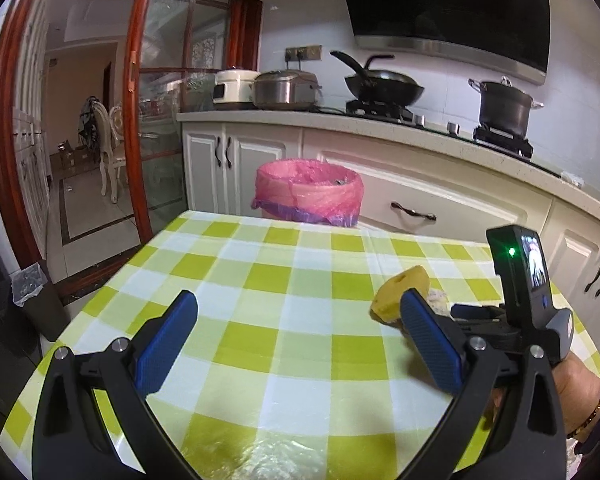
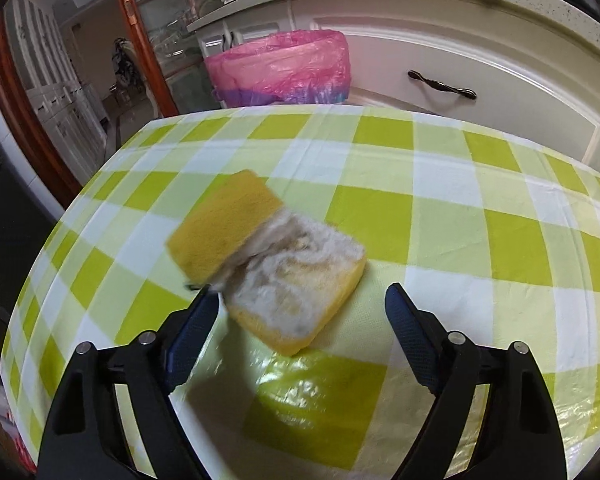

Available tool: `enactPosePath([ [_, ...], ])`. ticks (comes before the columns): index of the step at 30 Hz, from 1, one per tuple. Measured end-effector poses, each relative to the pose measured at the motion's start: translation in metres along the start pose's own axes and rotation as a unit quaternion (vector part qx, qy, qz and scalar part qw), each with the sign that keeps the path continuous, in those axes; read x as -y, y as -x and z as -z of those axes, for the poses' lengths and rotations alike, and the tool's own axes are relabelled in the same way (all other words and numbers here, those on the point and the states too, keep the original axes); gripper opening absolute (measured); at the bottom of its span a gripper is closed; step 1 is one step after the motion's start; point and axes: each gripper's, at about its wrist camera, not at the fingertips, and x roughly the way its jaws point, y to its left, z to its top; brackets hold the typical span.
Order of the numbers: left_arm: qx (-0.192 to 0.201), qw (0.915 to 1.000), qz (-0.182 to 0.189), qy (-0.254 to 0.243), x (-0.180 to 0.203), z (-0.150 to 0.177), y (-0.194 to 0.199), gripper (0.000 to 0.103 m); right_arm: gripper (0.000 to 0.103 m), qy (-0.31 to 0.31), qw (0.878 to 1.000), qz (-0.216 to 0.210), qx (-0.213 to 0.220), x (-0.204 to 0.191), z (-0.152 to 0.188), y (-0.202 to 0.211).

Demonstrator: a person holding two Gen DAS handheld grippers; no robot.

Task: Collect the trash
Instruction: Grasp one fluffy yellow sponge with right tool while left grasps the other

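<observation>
A worn yellow sponge (image 2: 260,256), split open with frayed white fibre inside, lies on the green-checked tablecloth (image 2: 440,216). My right gripper (image 2: 300,304) is open, its jaws either side of the sponge's near end, the left fingertip touching it. In the left wrist view the sponge (image 1: 400,292) shows behind my right finger, with the right gripper's body (image 1: 520,304) beside it. My left gripper (image 1: 300,312) is open and empty above the cloth. A bin with a pink bag (image 1: 308,192) stands beyond the table's far edge; it also shows in the right wrist view (image 2: 280,68).
White kitchen cabinets (image 1: 420,200) and a worktop with a wok (image 1: 384,88), a pot (image 1: 504,108) and rice cookers (image 1: 284,88) run behind the bin. A red-framed glass door (image 1: 140,120) is at left. A small dark bin (image 1: 40,300) stands by the table's left side.
</observation>
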Motion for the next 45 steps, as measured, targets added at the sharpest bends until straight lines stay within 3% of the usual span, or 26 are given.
enactPosePath([
  [1, -0.005, 1.0, 0.004, -0.003, 0.003, 0.0, -0.006, 0.098, 0.076, 0.0, 1.0, -0.001, 0.001, 0.0, 0.0, 0.0],
  [3, -0.013, 0.9999, 0.008, -0.008, 0.009, -0.002, -0.017, 0.098, 0.051, 0.005, 1.0, -0.013, 0.002, 0.001, 0.001, 0.002],
  [6, -0.016, 0.9997, 0.015, -0.008, 0.018, -0.003, -0.027, 0.098, 0.048, 0.009, 0.999, -0.033, 0.006, 0.005, 0.007, 0.014],
  [15, -0.037, 0.9981, 0.044, -0.023, 0.065, 0.002, -0.051, 0.098, 0.048, -0.014, 0.998, -0.049, 0.027, 0.053, 0.039, 0.071],
  [18, -0.043, 0.9967, 0.063, -0.027, 0.085, 0.006, -0.053, 0.098, 0.048, -0.036, 0.996, -0.074, 0.046, 0.075, 0.057, 0.099],
  [23, -0.042, 0.9921, 0.102, -0.059, 0.126, 0.011, -0.047, 0.098, 0.048, -0.003, 0.998, -0.038, 0.056, 0.087, 0.081, 0.126],
  [27, -0.055, 0.9874, 0.119, -0.089, 0.154, 0.022, -0.048, 0.098, 0.048, -0.031, 0.997, -0.035, 0.064, 0.106, 0.097, 0.141],
  [35, -0.095, 0.9819, 0.145, -0.077, 0.173, 0.048, -0.053, 0.098, 0.048, -0.045, 0.996, -0.016, 0.08, 0.123, 0.117, 0.16],
  [41, -0.102, 0.9746, 0.156, -0.124, 0.202, 0.061, -0.043, 0.098, 0.048, -0.077, 0.993, -0.016, 0.089, 0.138, 0.134, 0.169],
  [45, -0.116, 0.9719, 0.171, -0.113, 0.208, 0.065, -0.041, 0.098, 0.048, -0.085, 0.992, -0.018, 0.094, 0.145, 0.142, 0.177],
])
